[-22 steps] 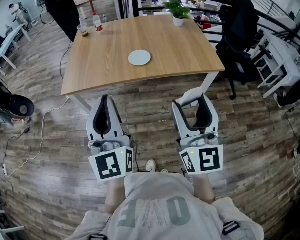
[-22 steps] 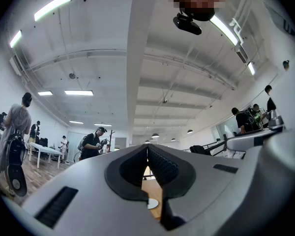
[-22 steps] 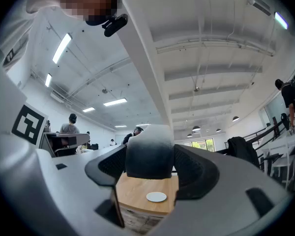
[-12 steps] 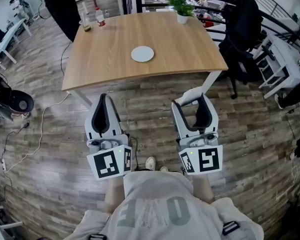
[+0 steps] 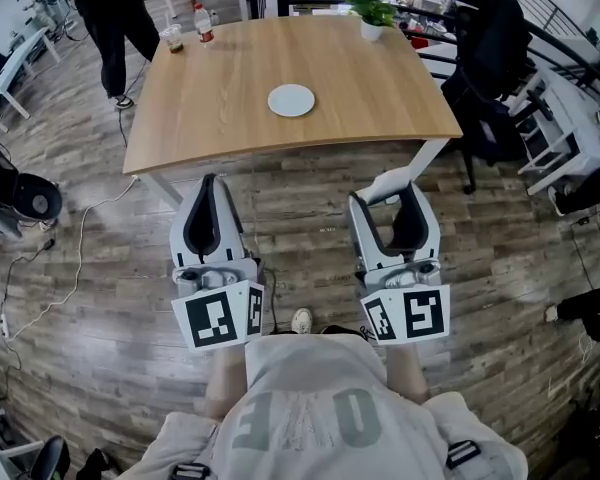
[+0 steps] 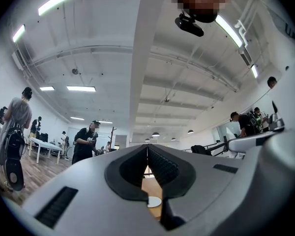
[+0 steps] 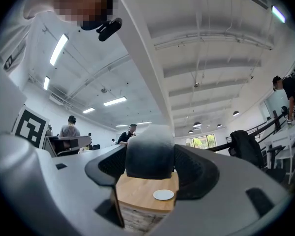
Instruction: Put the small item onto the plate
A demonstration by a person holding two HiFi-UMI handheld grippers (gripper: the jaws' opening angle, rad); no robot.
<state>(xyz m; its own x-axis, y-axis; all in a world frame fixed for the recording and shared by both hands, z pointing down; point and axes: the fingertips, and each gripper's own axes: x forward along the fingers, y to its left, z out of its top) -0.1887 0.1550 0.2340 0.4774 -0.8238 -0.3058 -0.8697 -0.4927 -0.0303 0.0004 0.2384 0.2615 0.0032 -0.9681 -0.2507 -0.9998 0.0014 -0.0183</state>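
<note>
A small white plate [image 5: 291, 99] lies near the middle of the wooden table [image 5: 380, 88]; it also shows as the plate [image 7: 163, 194] past my right jaws and the plate [image 6: 154, 201] below my left jaws. My right gripper [image 5: 400, 196] is held over the floor in front of the table, shut on a small white, grey-shaded block [image 7: 150, 154], whose white end [image 5: 384, 186] shows at the jaw tips. My left gripper [image 5: 208, 190] hangs beside it, its ribbed pads pressed together with nothing between them, as the left gripper [image 6: 147, 154] view shows. Both point slightly upward toward the table.
A potted plant [image 5: 372, 10] stands at the table's far edge, with a bottle [image 5: 204, 23] and a cup [image 5: 172, 36] at the far left corner. A person in black [image 5: 110, 18] stands by that corner. A chair draped with dark clothes [image 5: 490, 58] is at the right.
The person in black has moved left, away from the table's far corner. The plate sits slightly higher in the head view. Both grippers stay where they were.
</note>
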